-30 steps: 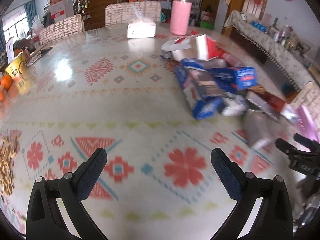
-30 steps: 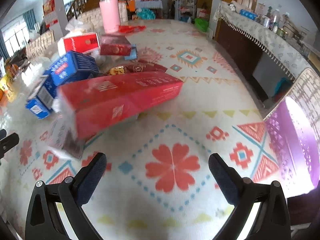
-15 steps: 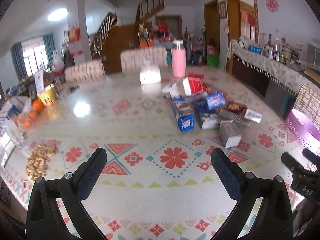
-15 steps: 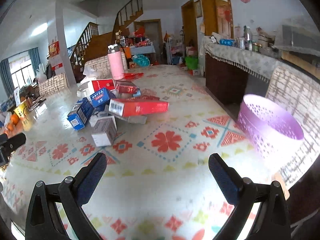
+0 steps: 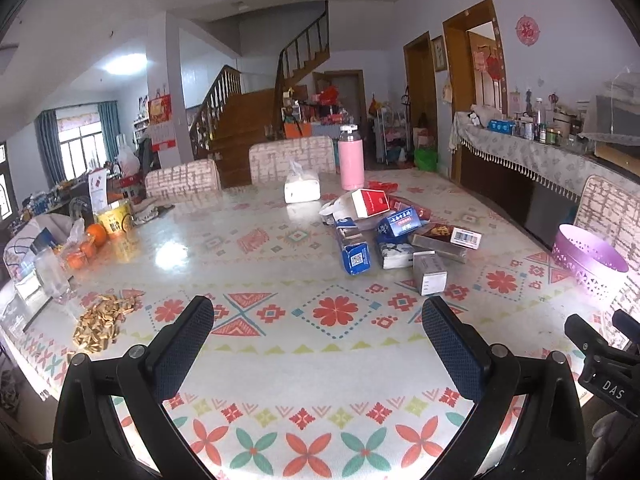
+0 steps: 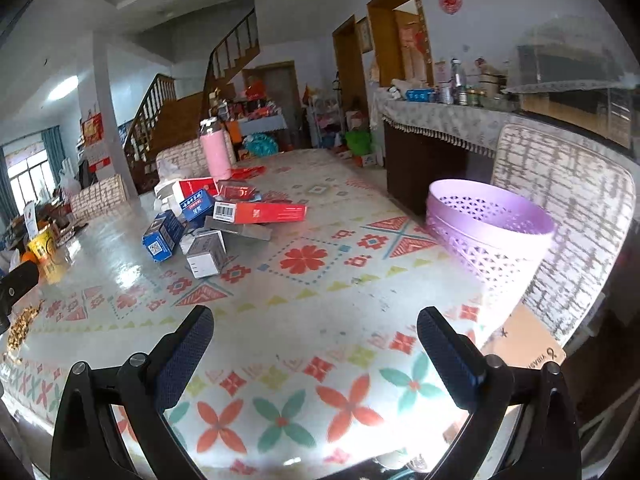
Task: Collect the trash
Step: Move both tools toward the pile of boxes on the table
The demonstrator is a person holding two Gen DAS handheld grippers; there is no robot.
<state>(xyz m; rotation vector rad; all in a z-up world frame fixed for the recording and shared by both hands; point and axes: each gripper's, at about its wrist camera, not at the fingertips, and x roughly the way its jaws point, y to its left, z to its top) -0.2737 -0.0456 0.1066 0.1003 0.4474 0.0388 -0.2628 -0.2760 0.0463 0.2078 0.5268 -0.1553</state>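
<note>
Several empty cartons form a heap of trash point(image 5: 394, 230) in the centre right of the left wrist view: a blue box point(image 5: 354, 250) at its left edge, a grey box point(image 5: 430, 272) nearest the camera, a long red box point(image 6: 260, 213) lying across the top in the right wrist view, and a red and white carton point(image 5: 368, 203) at the back. The heap rests on a counter point(image 5: 280, 360) covered with a flower-patterned cloth. A lilac perforated basket point(image 6: 486, 228) stands upright at the right edge of the counter, well apart from the heap. Behind the heap stand a pink bottle point(image 5: 351, 160) and a white tissue pack point(image 5: 302, 188). Oranges point(image 5: 90, 238) and a scatter of nutshells point(image 5: 104, 322) sit at the far left. Both the left hand-held gripper point(image 5: 318, 328) and the right hand-held gripper point(image 6: 314, 336) hover low in frame above the cloth, jaws spread wide and holding nothing.
</note>
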